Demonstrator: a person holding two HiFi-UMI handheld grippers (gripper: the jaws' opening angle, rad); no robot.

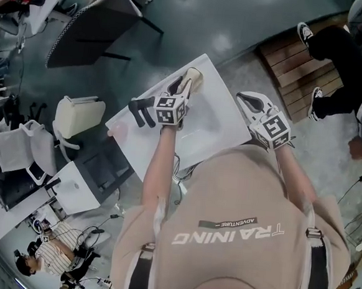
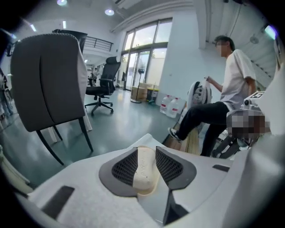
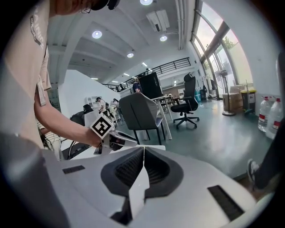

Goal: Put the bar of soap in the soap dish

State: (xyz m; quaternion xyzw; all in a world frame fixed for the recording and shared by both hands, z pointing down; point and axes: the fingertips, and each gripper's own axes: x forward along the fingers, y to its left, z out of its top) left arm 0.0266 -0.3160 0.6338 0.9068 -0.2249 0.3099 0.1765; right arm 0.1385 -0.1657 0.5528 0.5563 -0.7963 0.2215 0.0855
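Observation:
A cream bar of soap (image 2: 145, 167) stands on edge between the dark ribbed pads (image 2: 126, 167) of my left gripper (image 2: 146, 165), which is shut on it. A cream rim shows just under the bar; I cannot tell whether that is the soap dish. In the head view the left gripper (image 1: 184, 85) holds the soap (image 1: 194, 78) over the far edge of the white top (image 1: 132, 128). My right gripper (image 3: 143, 153) is shut with nothing between its pads; it hovers off the top's right corner (image 1: 250, 104).
A shallow basin (image 1: 215, 120) is sunk into the white top. A grey chair (image 2: 46, 89) stands beyond the top's far edge. A person (image 2: 222, 98) rests a foot on a wooden pallet (image 1: 299, 75) to the right. A cream appliance (image 1: 80, 115) sits to the left.

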